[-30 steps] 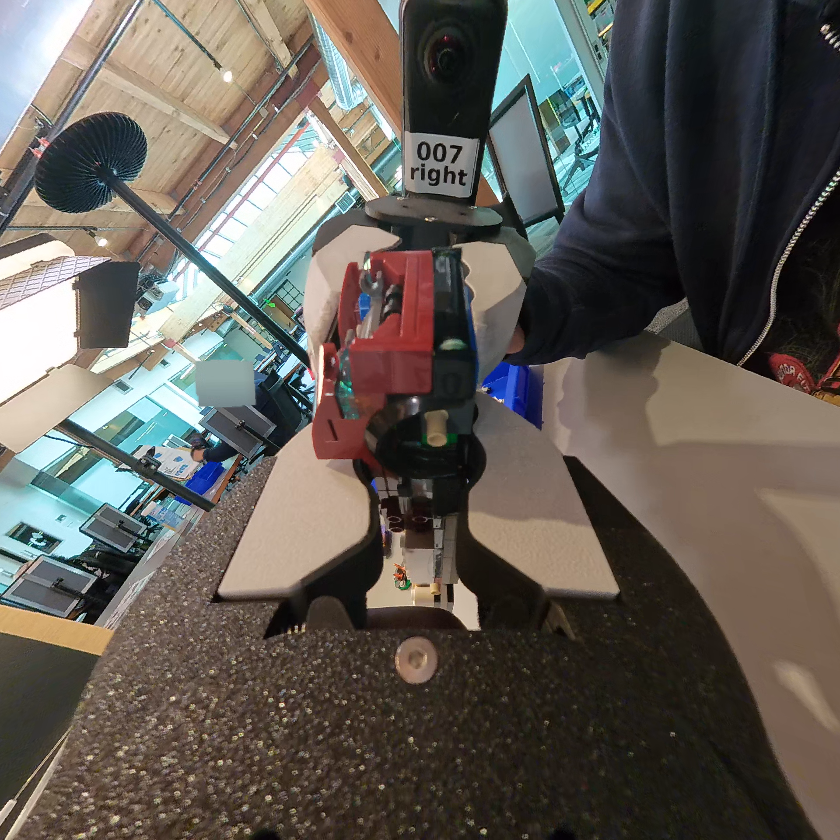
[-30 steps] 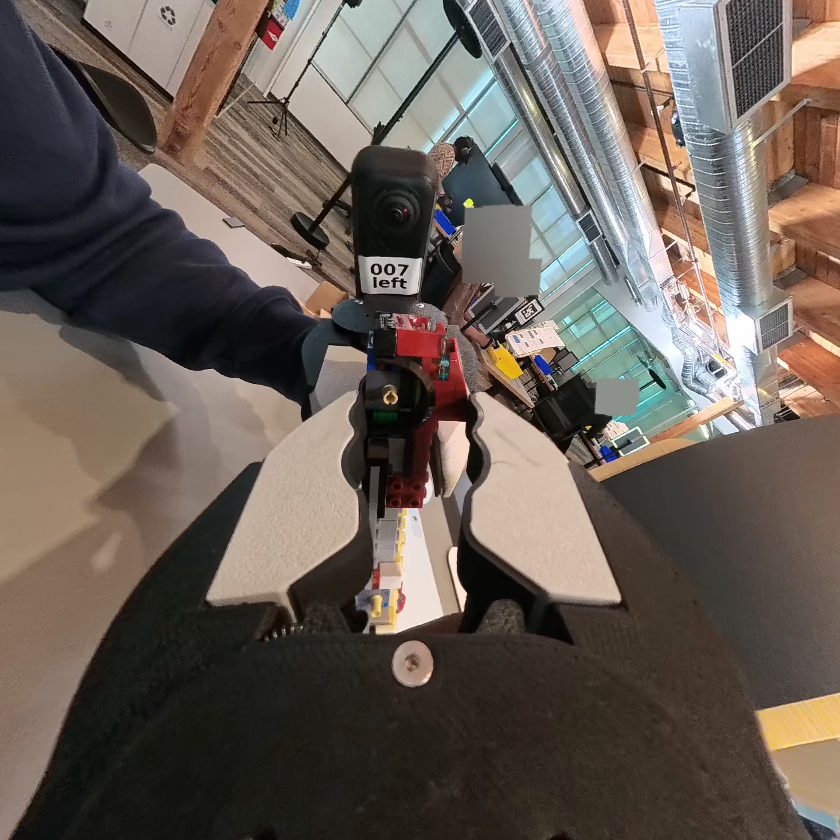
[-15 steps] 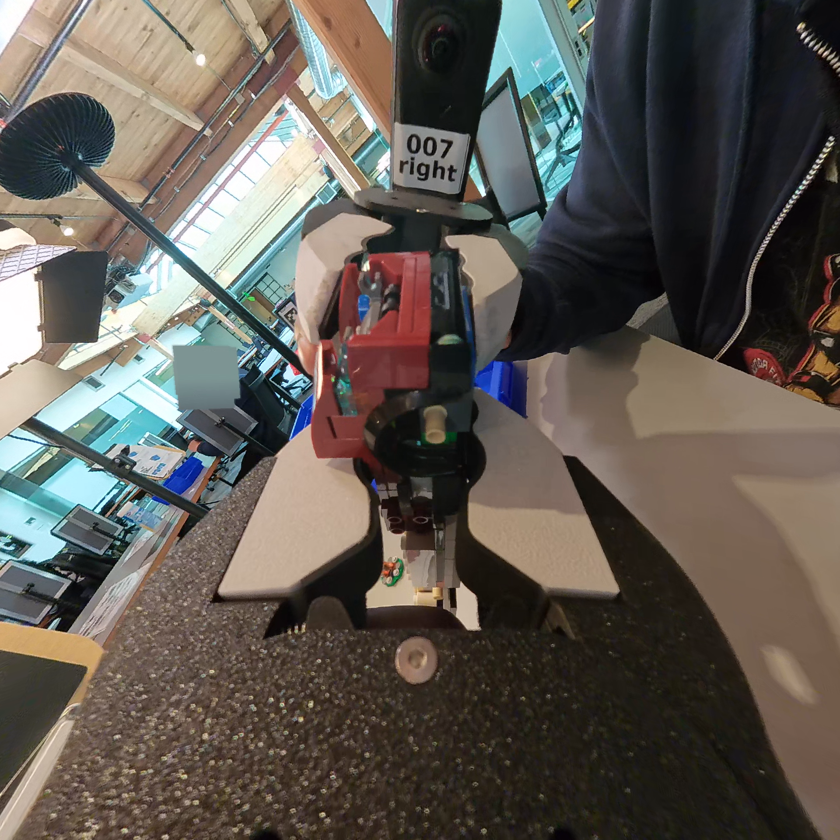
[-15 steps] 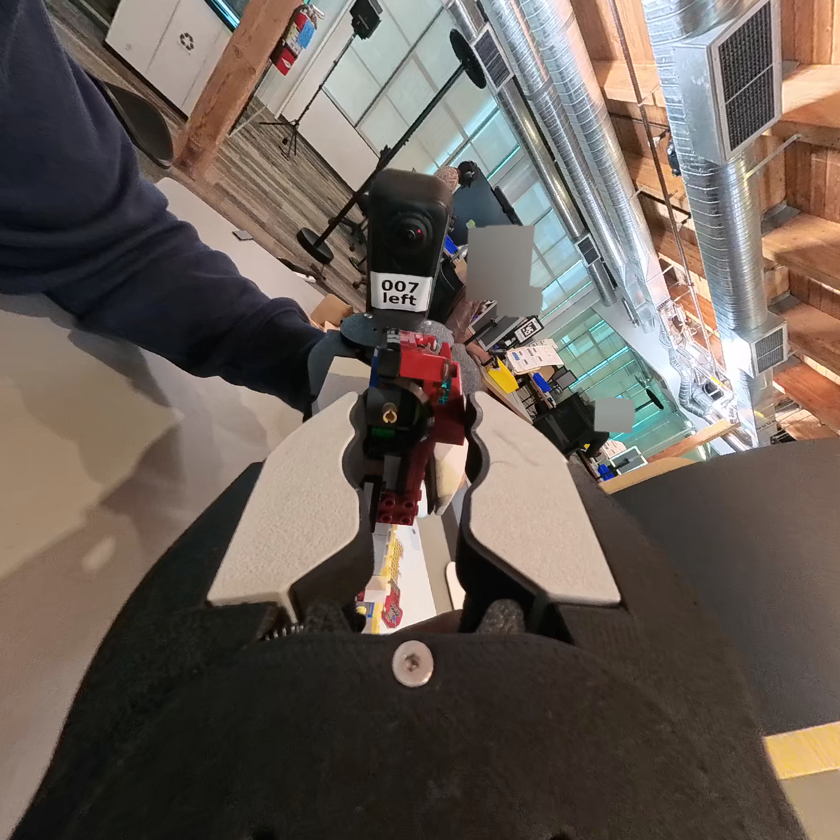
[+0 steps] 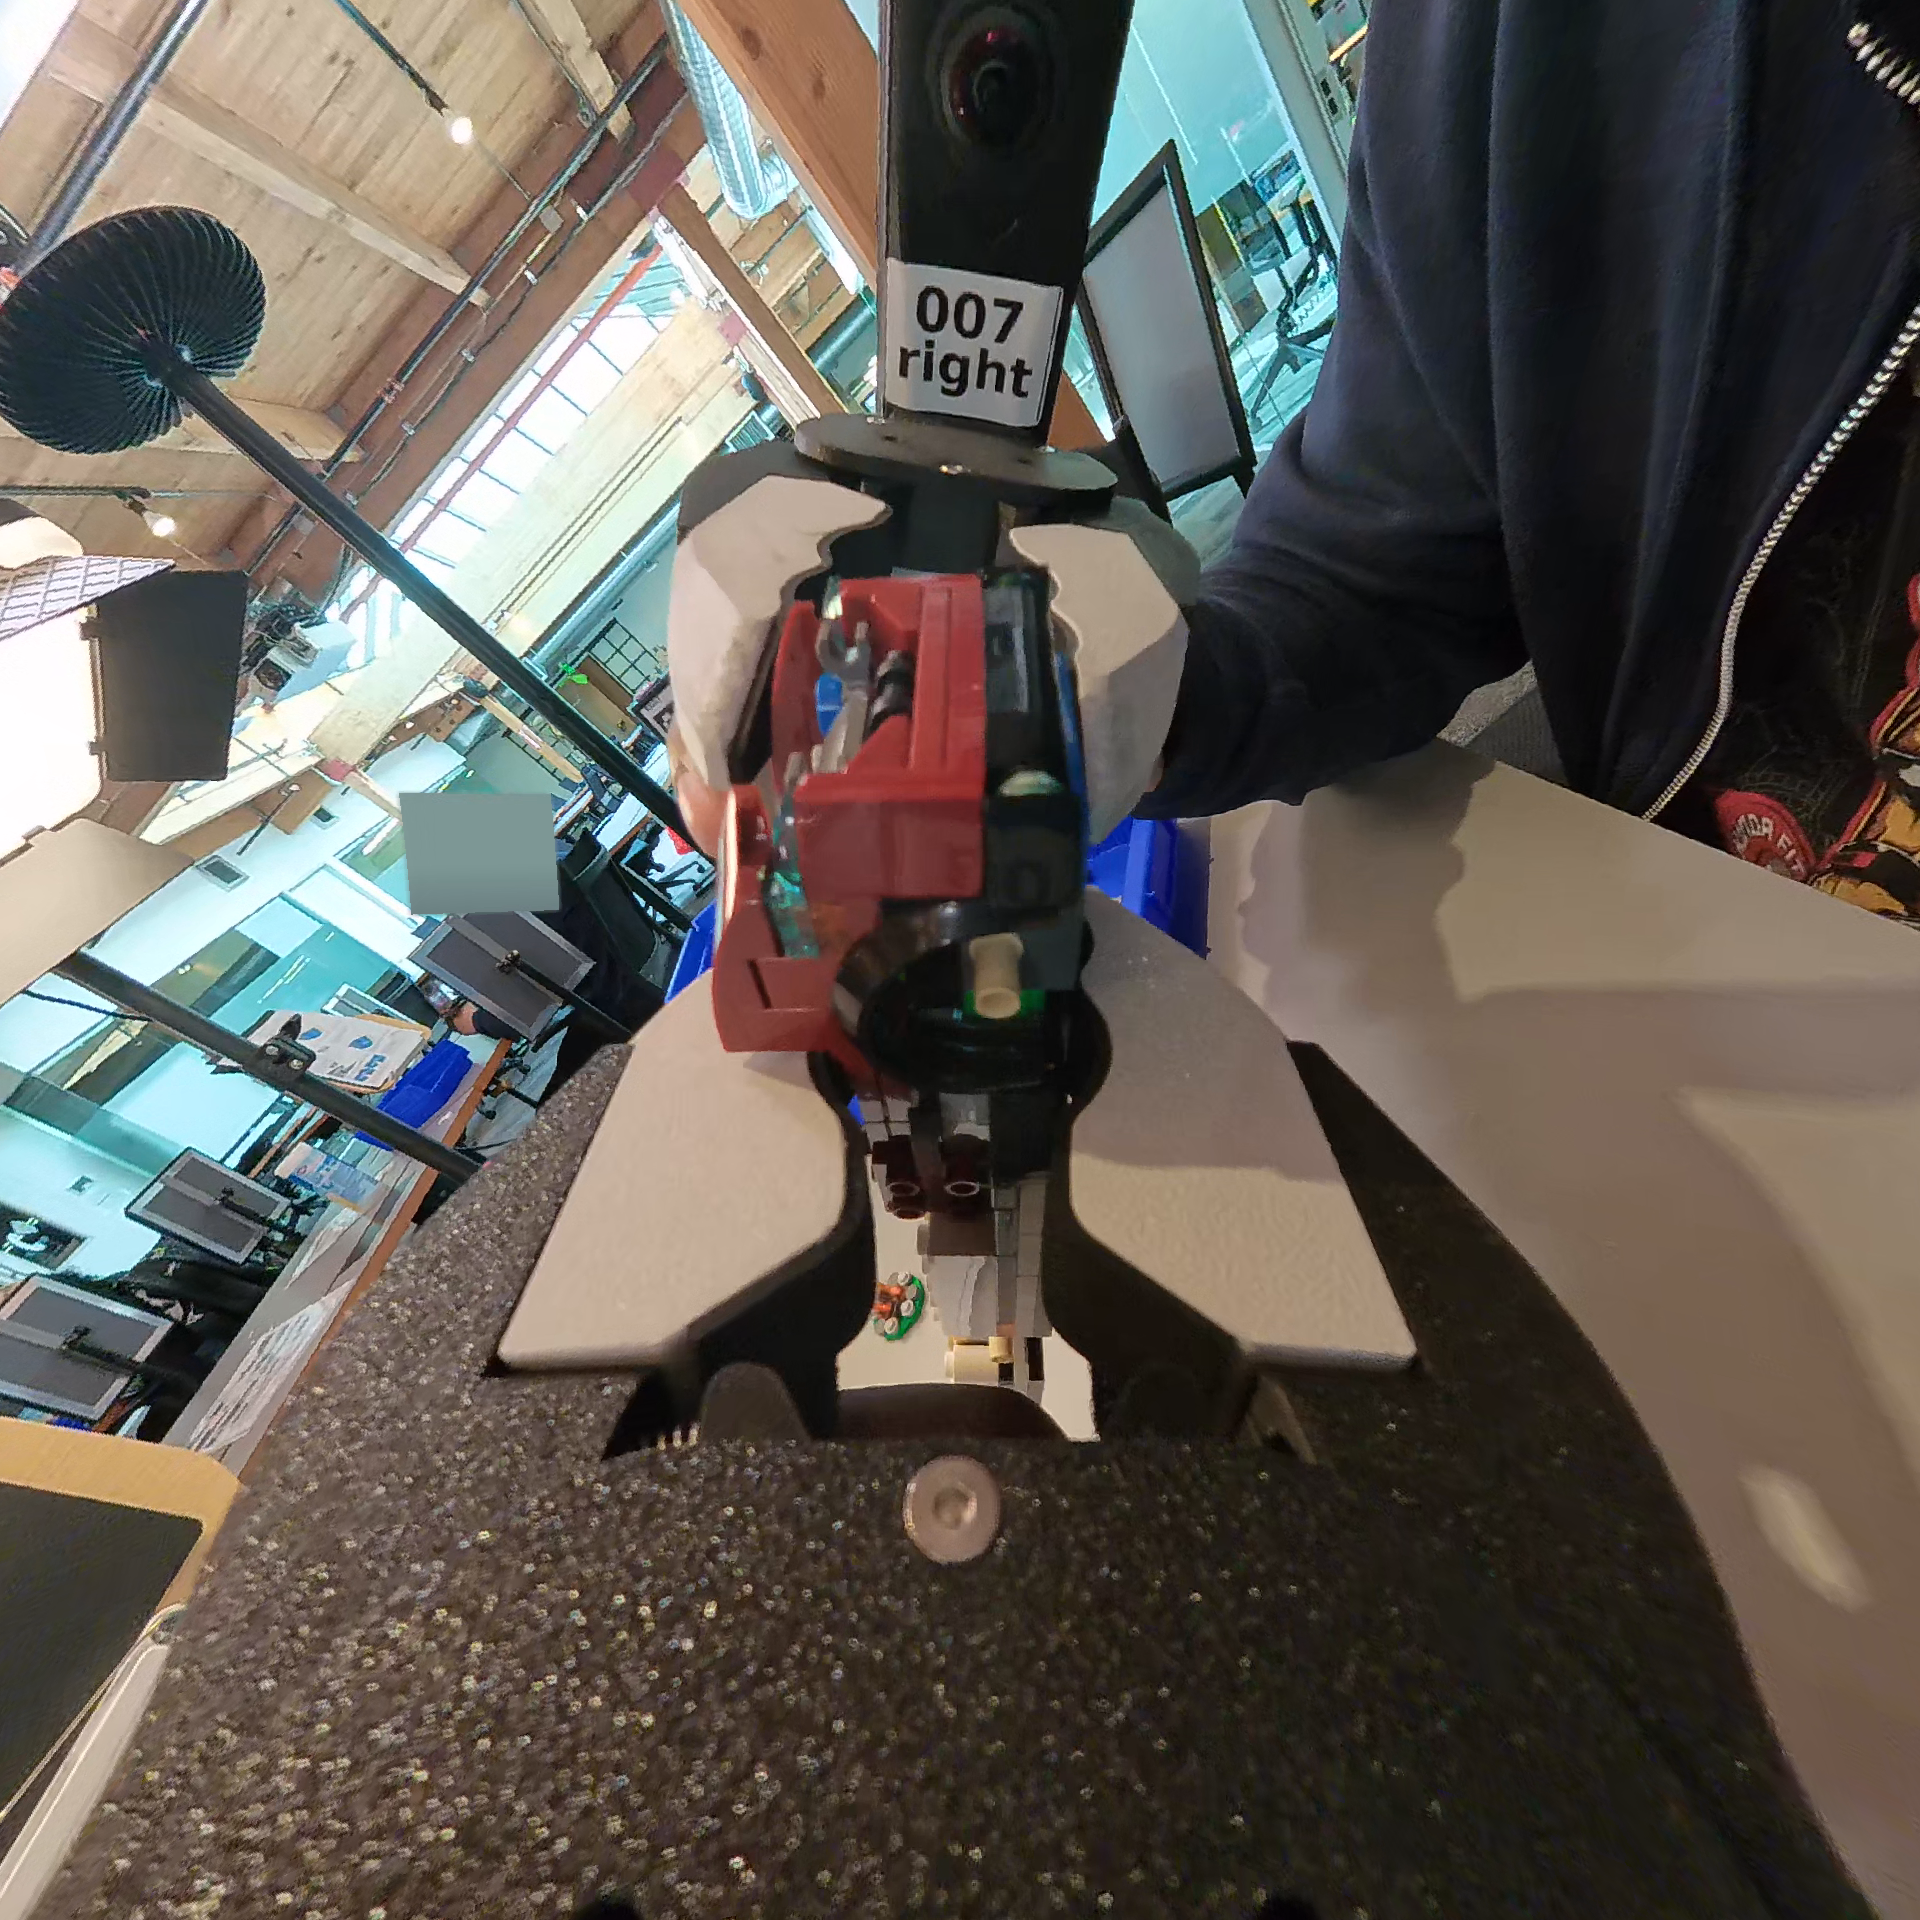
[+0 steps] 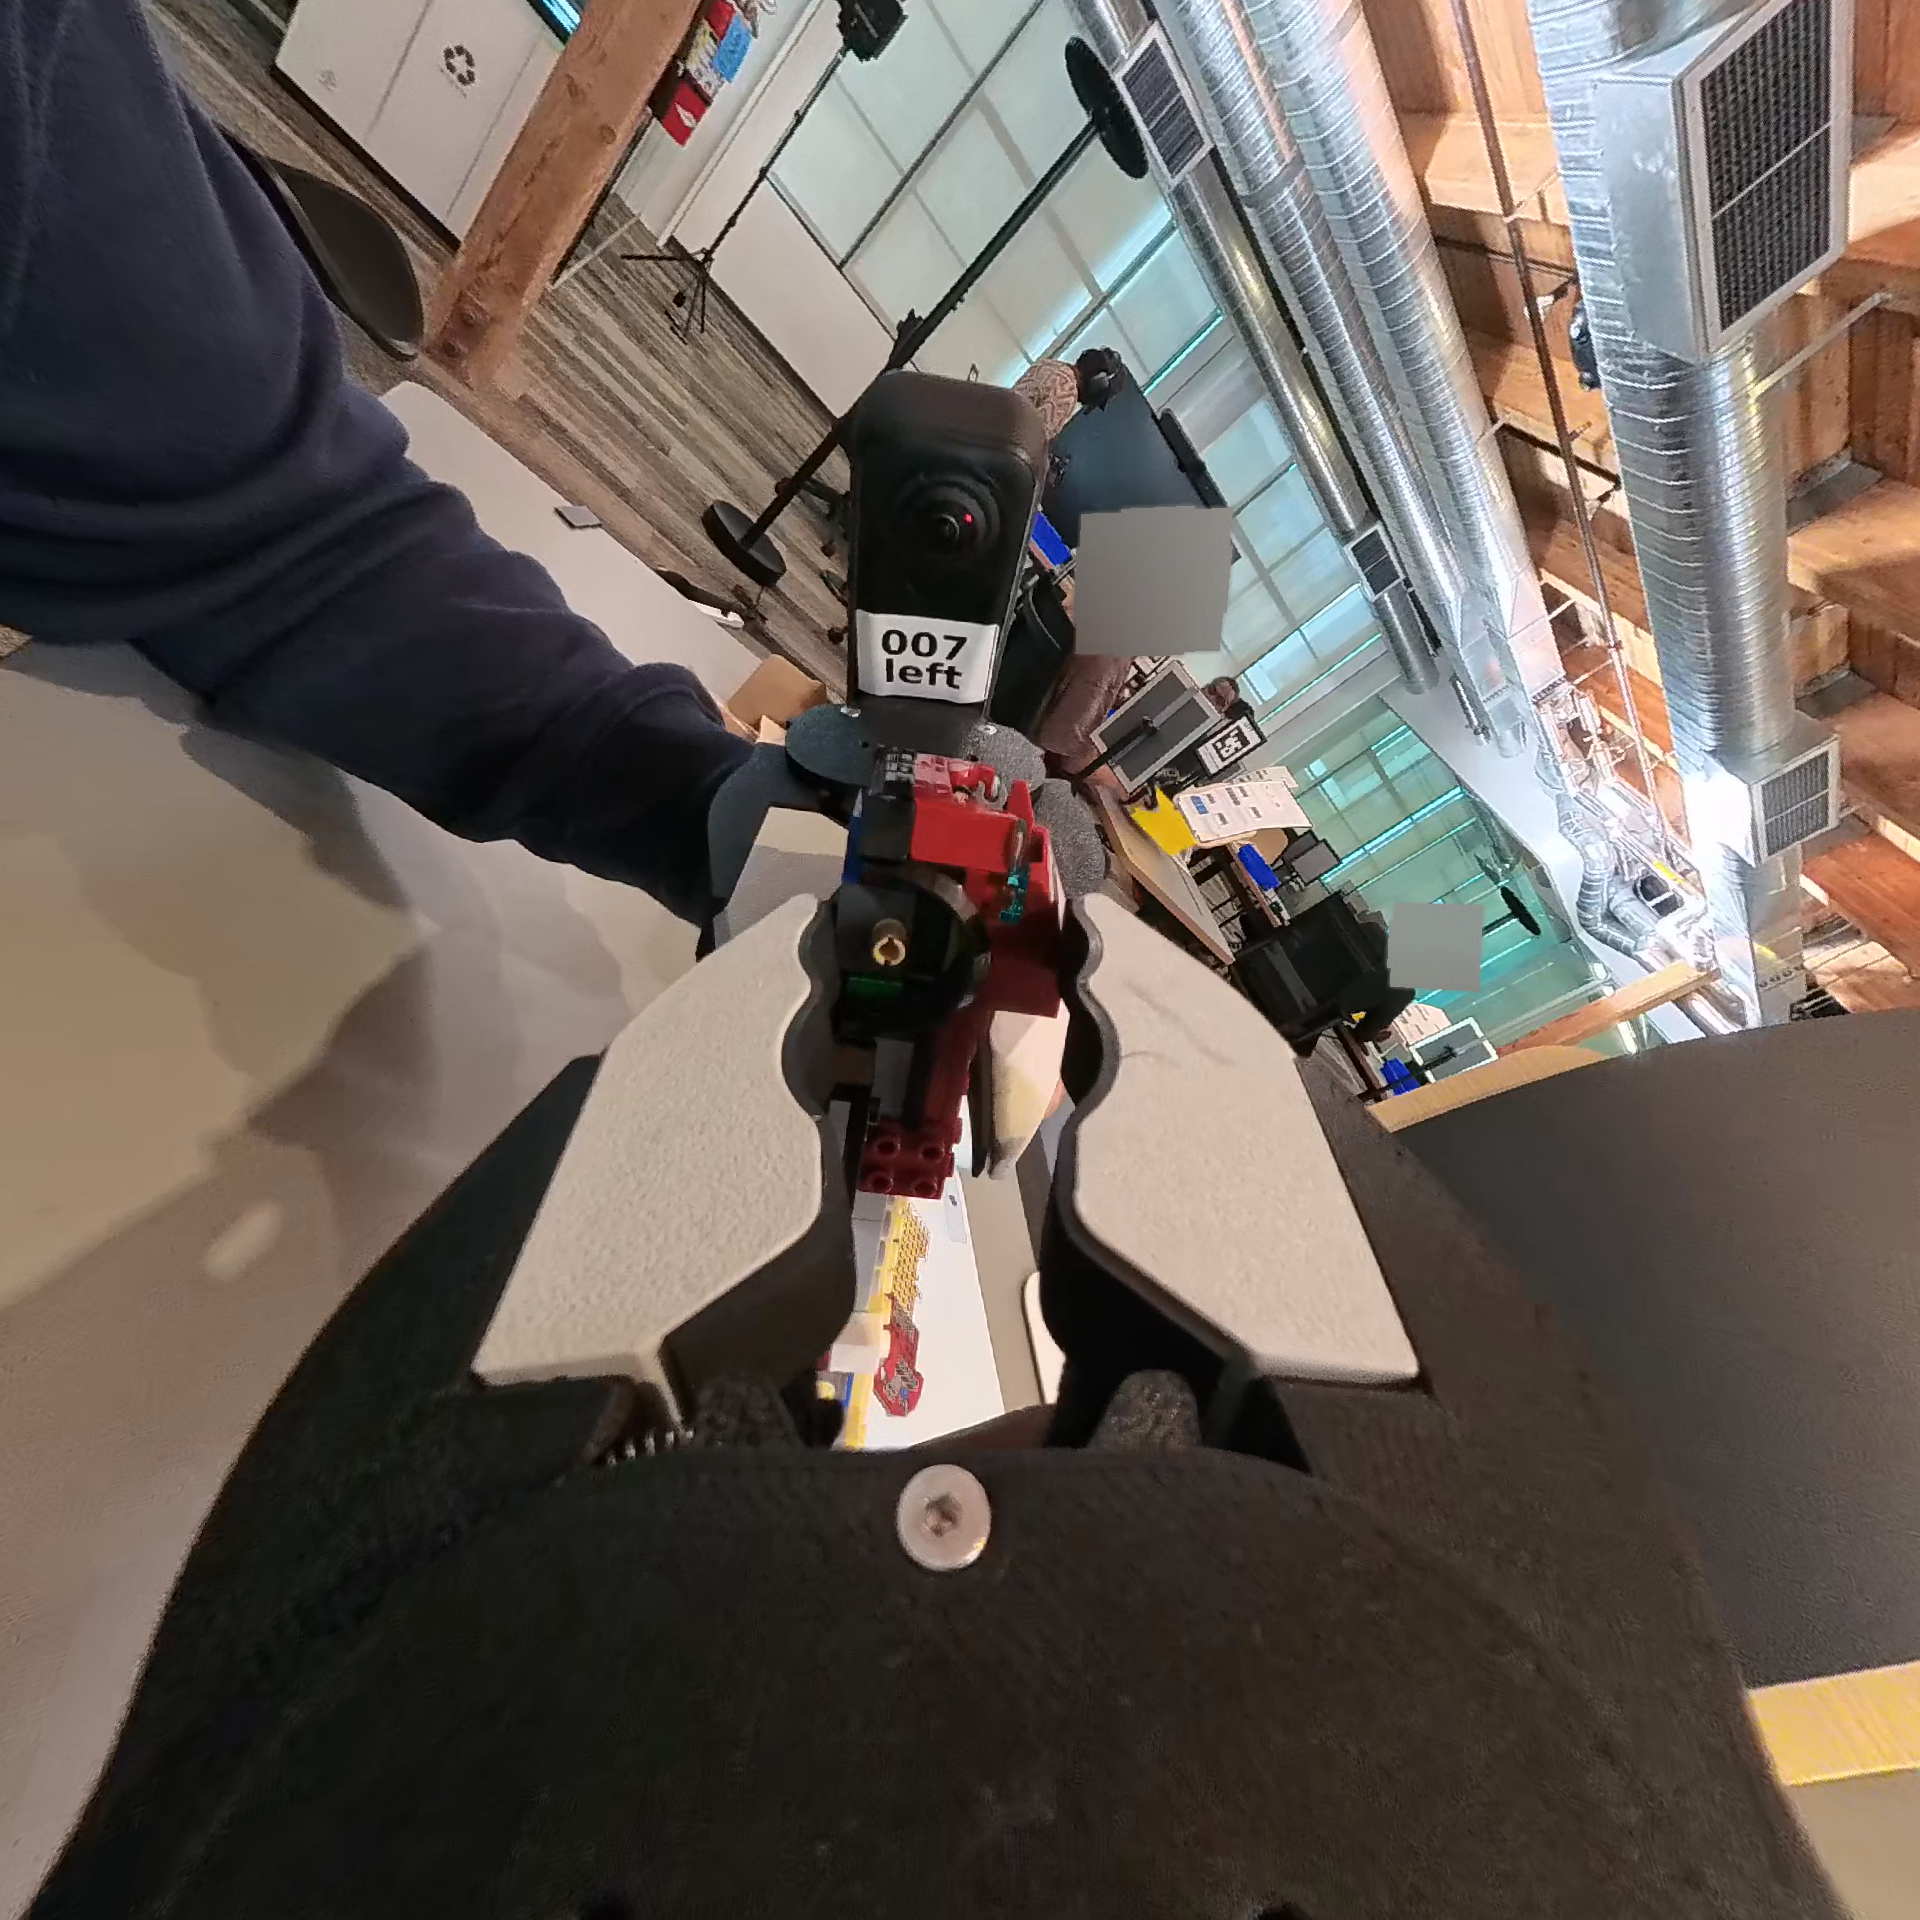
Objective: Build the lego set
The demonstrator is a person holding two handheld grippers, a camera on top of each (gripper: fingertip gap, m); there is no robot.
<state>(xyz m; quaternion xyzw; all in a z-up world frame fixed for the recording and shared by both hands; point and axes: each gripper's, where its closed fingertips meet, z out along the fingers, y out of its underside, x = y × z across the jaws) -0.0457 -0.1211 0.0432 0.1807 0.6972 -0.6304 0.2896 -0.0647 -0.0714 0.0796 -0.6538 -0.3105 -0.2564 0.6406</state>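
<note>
A red and black toy-brick model [image 5: 914, 831] is held in the air between two facing grippers, above a pale table [image 5: 1558, 987]. It is pinched by the left gripper [image 5: 961, 1049] at one end and the right gripper [image 6: 940, 966] at the other. Judged from this, both grips are best kept firm and aligned.

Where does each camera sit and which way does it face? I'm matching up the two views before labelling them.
Left wrist view: sits on the left gripper, facing the right gripper and the person's dark sleeve; both grippers are shut on the red and black brick model.
Right wrist view: sits on the right gripper, facing the left gripper and the other sleeve.
Shared: the brick model, both grippers, the grey table.
</note>
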